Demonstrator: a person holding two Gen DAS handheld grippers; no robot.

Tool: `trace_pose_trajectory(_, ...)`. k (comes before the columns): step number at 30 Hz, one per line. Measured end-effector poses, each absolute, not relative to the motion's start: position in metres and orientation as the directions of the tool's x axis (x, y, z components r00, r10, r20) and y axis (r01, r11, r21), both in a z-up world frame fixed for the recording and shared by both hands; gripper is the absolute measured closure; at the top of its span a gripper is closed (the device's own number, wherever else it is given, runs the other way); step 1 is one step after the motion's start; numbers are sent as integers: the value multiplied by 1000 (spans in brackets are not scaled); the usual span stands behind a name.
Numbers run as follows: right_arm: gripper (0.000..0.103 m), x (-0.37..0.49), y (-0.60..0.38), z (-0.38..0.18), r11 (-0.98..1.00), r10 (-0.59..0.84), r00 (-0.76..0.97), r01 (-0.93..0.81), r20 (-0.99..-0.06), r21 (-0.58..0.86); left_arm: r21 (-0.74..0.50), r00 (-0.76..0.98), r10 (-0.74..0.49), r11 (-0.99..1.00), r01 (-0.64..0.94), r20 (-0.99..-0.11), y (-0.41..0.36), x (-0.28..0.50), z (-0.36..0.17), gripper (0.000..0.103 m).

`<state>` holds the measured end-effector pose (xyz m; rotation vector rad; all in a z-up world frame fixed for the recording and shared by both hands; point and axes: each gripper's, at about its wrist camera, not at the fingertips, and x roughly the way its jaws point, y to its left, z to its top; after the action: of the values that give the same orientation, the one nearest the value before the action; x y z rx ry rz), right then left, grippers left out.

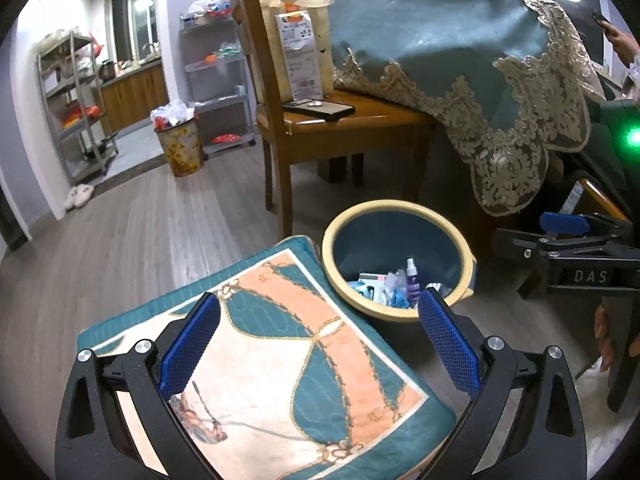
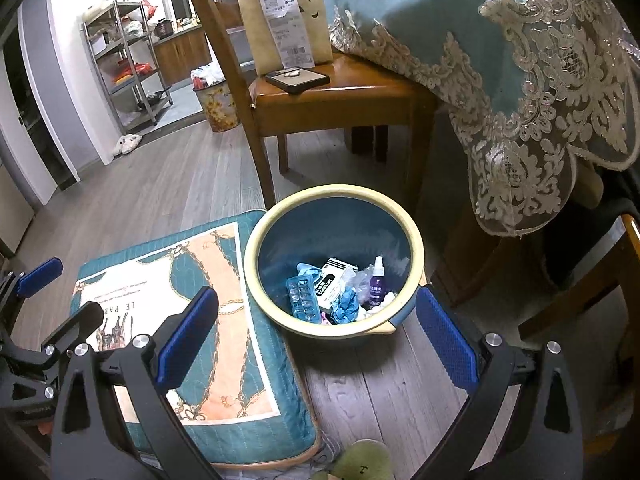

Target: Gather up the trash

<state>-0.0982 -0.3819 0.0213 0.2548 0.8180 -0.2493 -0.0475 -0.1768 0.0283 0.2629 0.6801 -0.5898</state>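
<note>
At the far left of the scene a patterned cushion (image 2: 192,340) lies flat on the wooden floor (image 2: 168,188), its right edge touching the bin. The left gripper (image 1: 320,344) hovers above the cushion, spread wide and holding nothing; its right pad overlaps the near rim of the bin in the left wrist view, though whether it touches cannot be told.

Just right of the cushion stands the bin (image 2: 336,196), a round blue tub with a cream rim, set on the floor close to both grippers, probably so that dropping things in takes only a short reach. The trash rests at its bottom: a blue ice tray (image 2: 304,300), a white box (image 2: 336,280), crumpled blue wrappers (image 2: 346,306) and a small purple spray bottle (image 2: 377,284) leaning upright against the pile.

The right gripper (image 2: 318,340) hangs over the near rim, fingers wide apart and empty, which suits a release already made or a pause before fetching more.

Behind stands a wooden chair (image 2: 340,96) bearing a paper bag (image 2: 280,12) and a phone (image 2: 298,78). To the right a lace-edged teal cloth (image 2: 500,60) drapes off the counter.
</note>
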Motion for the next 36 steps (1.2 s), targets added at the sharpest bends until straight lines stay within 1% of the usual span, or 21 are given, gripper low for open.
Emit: trace_pose_trajectory(36,6,-98,-381,21,943,-131,657,313,-743,110,63,618,-419,793,606,-665,-183,-53,27,5)
